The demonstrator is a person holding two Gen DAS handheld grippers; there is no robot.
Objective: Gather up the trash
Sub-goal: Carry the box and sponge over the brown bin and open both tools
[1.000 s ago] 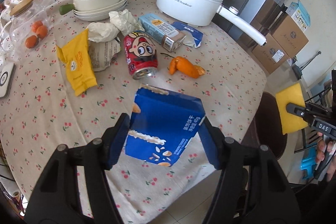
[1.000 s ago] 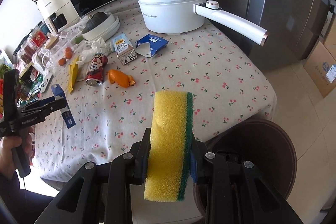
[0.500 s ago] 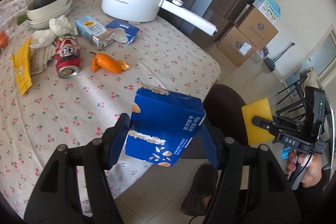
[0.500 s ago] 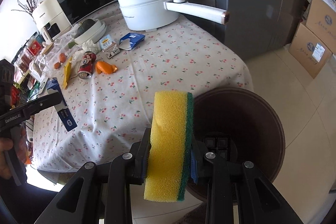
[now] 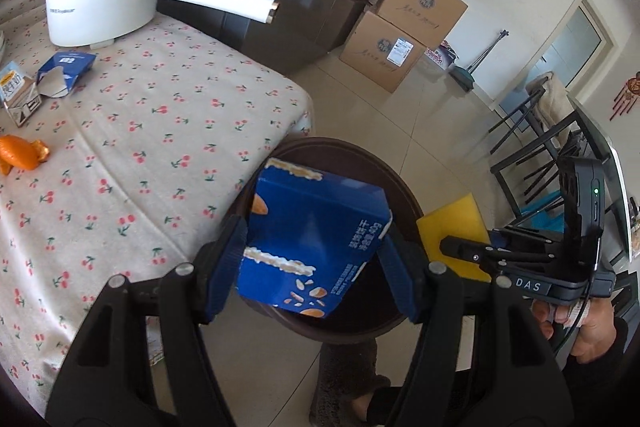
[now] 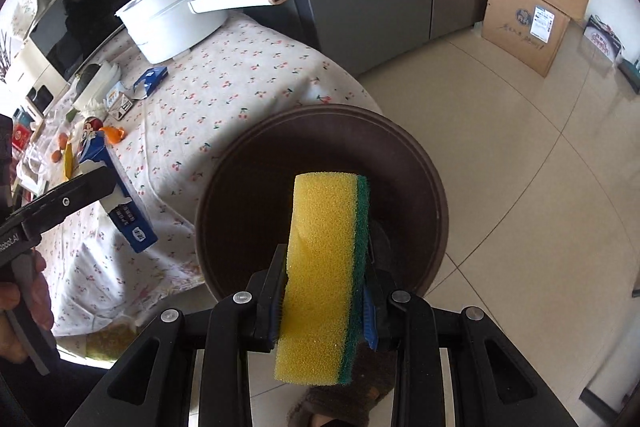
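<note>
My left gripper [image 5: 312,259] is shut on a blue snack box [image 5: 316,235], held over the near rim of a dark brown round bin [image 5: 360,323] that stands on the floor by the table's edge. My right gripper [image 6: 324,291] is shut on a yellow sponge with a green scouring side [image 6: 324,267], upright above the same bin [image 6: 420,155]. In the right wrist view the blue box [image 6: 128,203] and the left gripper sit at the left, over the table's edge. The sponge [image 5: 456,227] shows to the right of the box in the left wrist view.
On the cherry-print tablecloth [image 5: 152,131] lie orange peel [image 5: 20,155], a torn blue carton [image 5: 64,71], a small milk carton [image 5: 16,95] and a white pot with a long handle [image 5: 104,3]. Cardboard boxes [image 5: 404,39] stand by the fridge. Black chairs [image 5: 536,147] stand at the right.
Both grippers swung off the table toward the bin beside it, each keeping its grip. The bin has come under the box and the sponge; most table litter has slid out of the left view.
</note>
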